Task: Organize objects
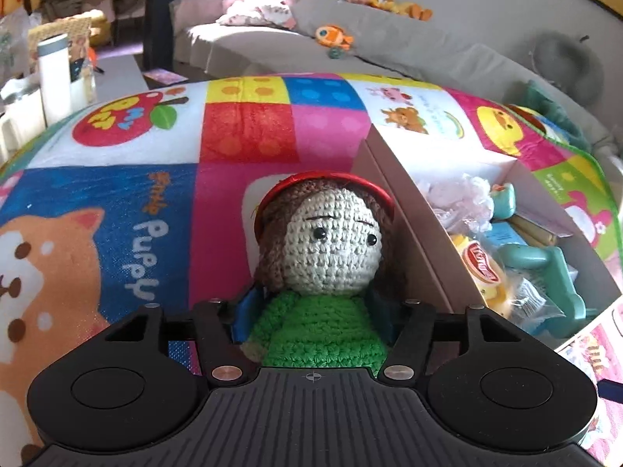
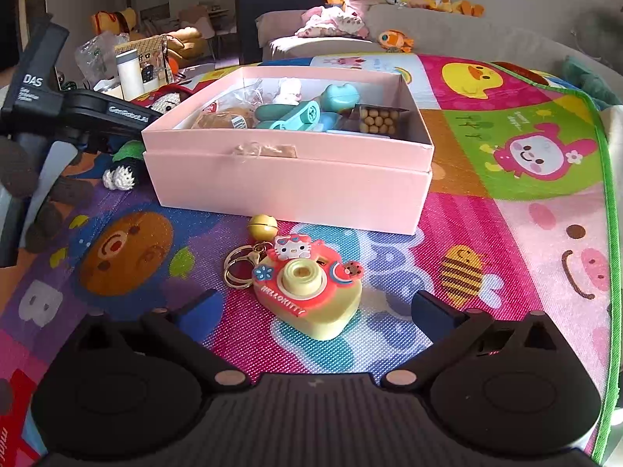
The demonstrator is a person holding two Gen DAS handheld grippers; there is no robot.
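Surface: colourful cartoon play mat [image 2: 506, 202].
Left tool [image 1: 317, 311]: pinching crocheted doll [image 1: 327, 257] beside pink box [image 2: 288, 179].
Right tool [image 2: 311, 307]: spread, Hello Kitty camera keychain [image 2: 307, 292] between its fingers, on the mat.

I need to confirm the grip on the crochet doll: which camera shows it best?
The left wrist view: the crochet doll fills the centre, its green body clamped in the left gripper. The right wrist view shows only its feet beside the pink box.
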